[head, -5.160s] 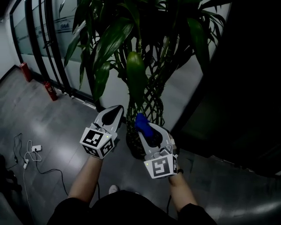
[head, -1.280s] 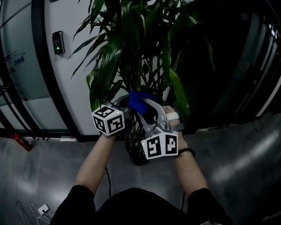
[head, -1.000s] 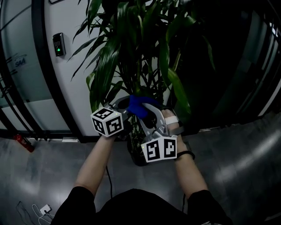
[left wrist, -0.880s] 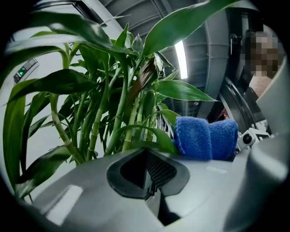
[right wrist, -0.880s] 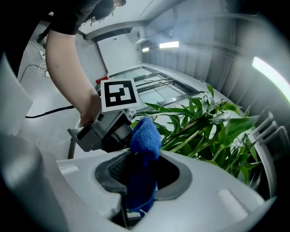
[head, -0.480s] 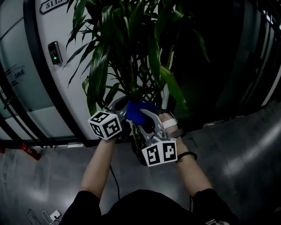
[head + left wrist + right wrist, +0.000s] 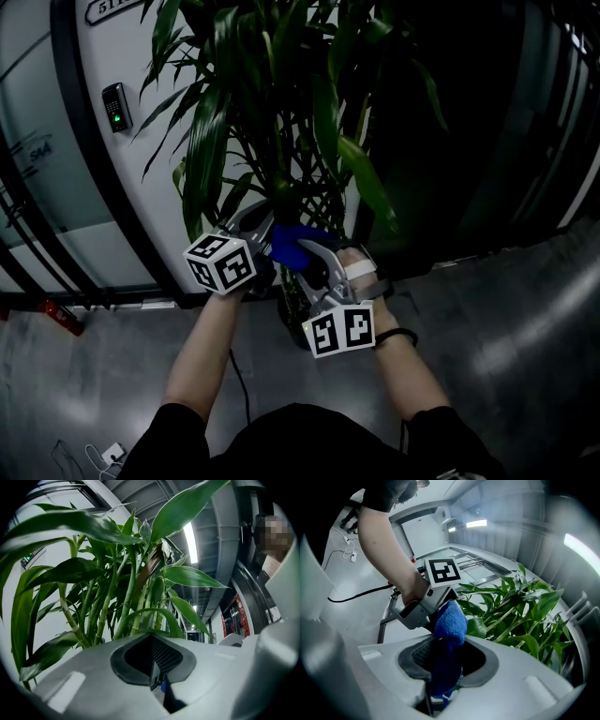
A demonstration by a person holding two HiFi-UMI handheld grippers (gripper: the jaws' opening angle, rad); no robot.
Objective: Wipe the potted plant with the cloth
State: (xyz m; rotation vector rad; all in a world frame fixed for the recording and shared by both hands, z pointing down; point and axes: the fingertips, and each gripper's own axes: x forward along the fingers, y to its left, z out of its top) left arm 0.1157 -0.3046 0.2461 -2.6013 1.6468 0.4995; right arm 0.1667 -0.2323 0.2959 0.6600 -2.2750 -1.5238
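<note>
Centre frame: the right hand-held gripper (image 7: 447, 662) grips a blue cloth (image 7: 450, 619) by the potted plant (image 7: 281, 103). The left hand-held gripper (image 7: 152, 659), jaws closed, sits beside it.

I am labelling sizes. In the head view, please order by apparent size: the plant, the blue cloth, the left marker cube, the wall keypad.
1. plant
2. left marker cube and blue cloth: look alike; cube is nearer, so unranked
3. wall keypad
</note>
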